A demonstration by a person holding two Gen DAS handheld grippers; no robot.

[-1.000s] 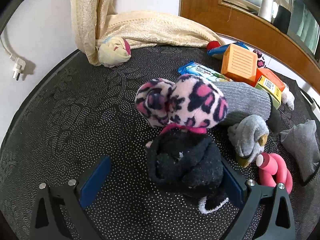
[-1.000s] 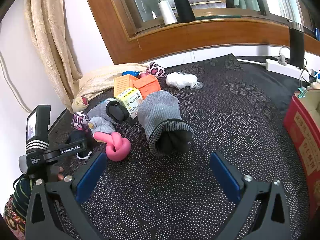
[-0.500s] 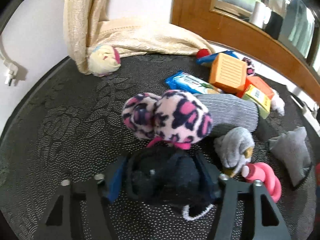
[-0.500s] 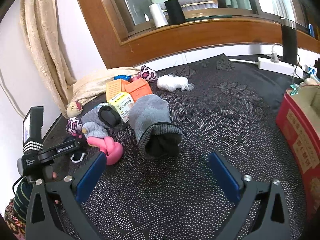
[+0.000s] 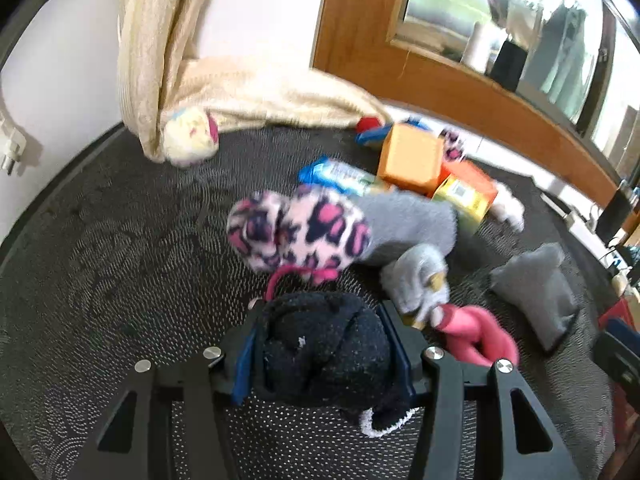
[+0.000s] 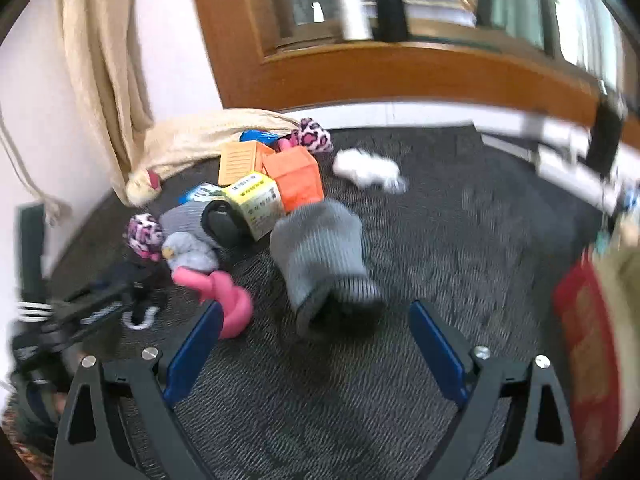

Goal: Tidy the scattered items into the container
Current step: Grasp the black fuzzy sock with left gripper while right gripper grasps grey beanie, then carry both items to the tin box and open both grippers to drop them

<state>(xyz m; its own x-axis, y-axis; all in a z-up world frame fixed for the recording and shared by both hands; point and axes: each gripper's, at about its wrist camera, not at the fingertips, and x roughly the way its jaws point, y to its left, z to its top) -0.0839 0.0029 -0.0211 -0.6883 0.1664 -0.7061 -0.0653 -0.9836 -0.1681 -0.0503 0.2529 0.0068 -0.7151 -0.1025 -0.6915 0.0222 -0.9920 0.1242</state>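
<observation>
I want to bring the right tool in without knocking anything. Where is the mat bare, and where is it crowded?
Bare mat lies between the grey sock and the red box, and in front of the right tool. In the left view it is also bare left of the spotted sock. The boxes and socks by the curtain are crowded.

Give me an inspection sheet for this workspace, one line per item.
Surface: dark patterned mat, dotted texture.
Job's things: black sock bundle clamped in the left gripper; grey knit sock, pink knot toy, leopard-print bundle, orange boxes and yellow box scattered on the mat.
Container: red box at the right edge.
Clutter: white wad lying apart from the pile.
Grippers: left gripper shut on the bundle; right gripper open, holding nothing.
Cables: white plug hanging on the wall.
Surroundings: cream curtain, wooden window frame.
</observation>
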